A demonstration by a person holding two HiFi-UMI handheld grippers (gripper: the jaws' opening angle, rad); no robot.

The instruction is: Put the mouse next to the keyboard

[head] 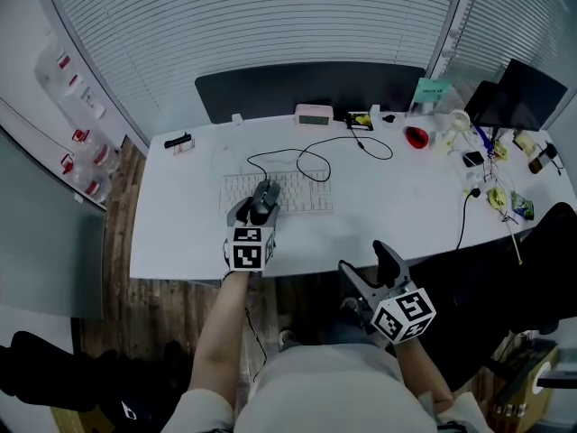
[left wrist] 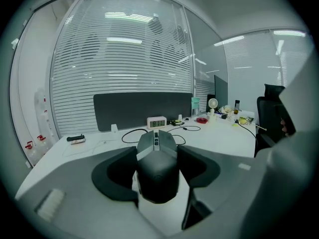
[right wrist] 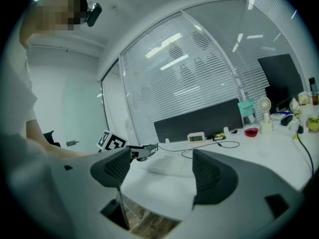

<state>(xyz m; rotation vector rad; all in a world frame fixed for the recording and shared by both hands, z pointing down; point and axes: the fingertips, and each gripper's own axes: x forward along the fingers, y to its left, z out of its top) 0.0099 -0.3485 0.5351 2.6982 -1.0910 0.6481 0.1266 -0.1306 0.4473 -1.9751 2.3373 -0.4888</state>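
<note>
Left tongs (head: 257,204), center-left of the head view, clenched on the dark mouse (left wrist: 157,164). The mouse sits between the jaws, over the left end of the white keyboard (head: 302,194) on the white tabletop (head: 397,201). Right tongs (head: 367,260), lower right, off the tabletop's near edge, jaws apart, nothing between.

Left gripper (head: 255,207): carried out ahead on an extended bare forearm (head: 221,332), pointing away and slightly down. Jaws set wide, pressed on both sides of the mouse (left wrist: 157,166). Right gripper (head: 368,262): close to the torso, roughly level, angled up-left in the head view. Jaws apart, nothing between them.
</note>
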